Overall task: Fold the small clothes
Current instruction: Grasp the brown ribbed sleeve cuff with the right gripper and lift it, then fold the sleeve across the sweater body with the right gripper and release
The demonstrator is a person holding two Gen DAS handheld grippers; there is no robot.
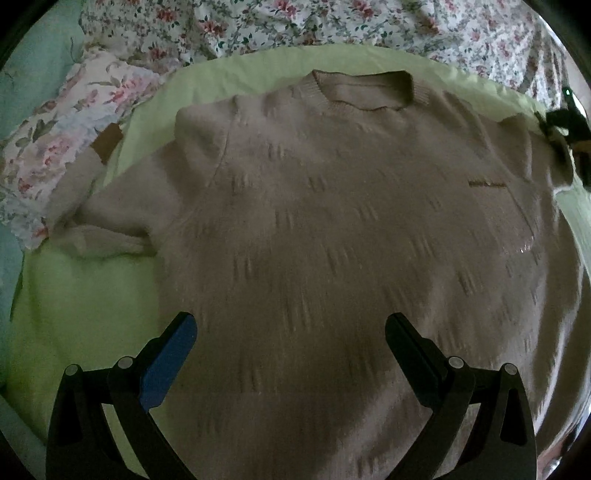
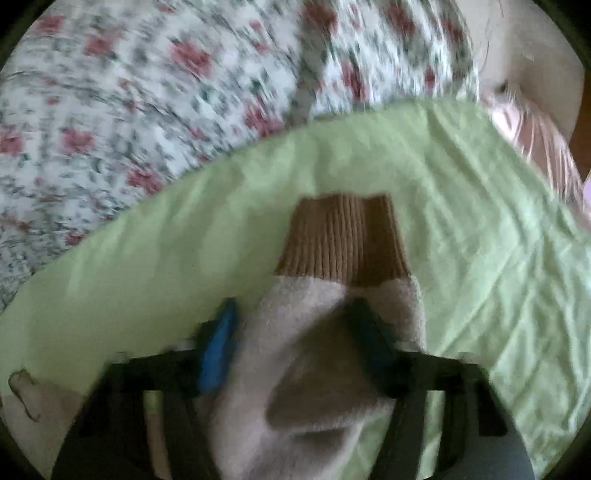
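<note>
A beige knit sweater point(image 1: 314, 221) lies flat, front up, on a light green sheet point(image 1: 81, 295), its neck at the far side. Its left sleeve point(image 1: 110, 221) bends out toward a brown cuff point(image 1: 107, 142). My left gripper point(image 1: 290, 321) hovers open over the sweater's lower body with nothing between its fingers. At the far right edge the right gripper point(image 1: 565, 122) shows as a dark shape by the other sleeve. In the blurred right wrist view, my right gripper point(image 2: 291, 325) pinches the beige sleeve point(image 2: 295, 350) just behind its ribbed brown cuff point(image 2: 343, 240).
Floral bedding point(image 1: 332, 22) is bunched along the far side of the green sheet point(image 2: 461, 221) and down the left. Teal fabric point(image 1: 33, 66) lies at the far left. Pink cloth point(image 2: 535, 136) sits past the sheet's right corner.
</note>
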